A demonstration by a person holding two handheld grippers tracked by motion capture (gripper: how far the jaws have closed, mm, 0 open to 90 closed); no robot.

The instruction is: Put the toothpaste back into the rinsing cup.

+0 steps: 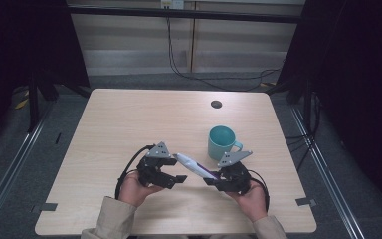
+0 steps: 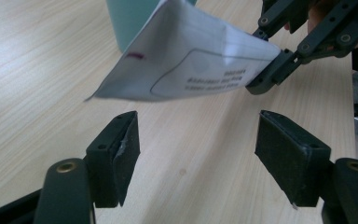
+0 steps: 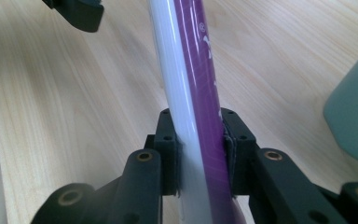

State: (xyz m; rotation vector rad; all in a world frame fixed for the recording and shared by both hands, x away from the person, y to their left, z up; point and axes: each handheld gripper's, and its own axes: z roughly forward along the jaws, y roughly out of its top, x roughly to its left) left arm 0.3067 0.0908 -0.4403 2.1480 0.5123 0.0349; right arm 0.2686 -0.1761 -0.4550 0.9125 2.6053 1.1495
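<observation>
A flat white and purple packet [image 1: 191, 164] is held just above the wooden table [image 1: 129, 124], pointing left. My right gripper [image 1: 211, 178] is shut on its right end. In the right gripper view the packet [image 3: 191, 70] runs edge-on up from between the jaws of that gripper [image 3: 199, 135]. My left gripper [image 1: 178, 178] is open just below the packet's free end. In the left gripper view its own jaws [image 2: 200, 140] stand wide apart under the packet's white printed face [image 2: 191, 65], not touching it. A teal mug [image 1: 221, 142] stands upright just behind the packet.
A small dark round hole [image 1: 216, 104] sits in the table near its far edge. Cables trail across the floor beyond the table. The mug [image 3: 354, 116] is close on the right of the right gripper; the mug's base [image 2: 130, 23] shows behind the packet.
</observation>
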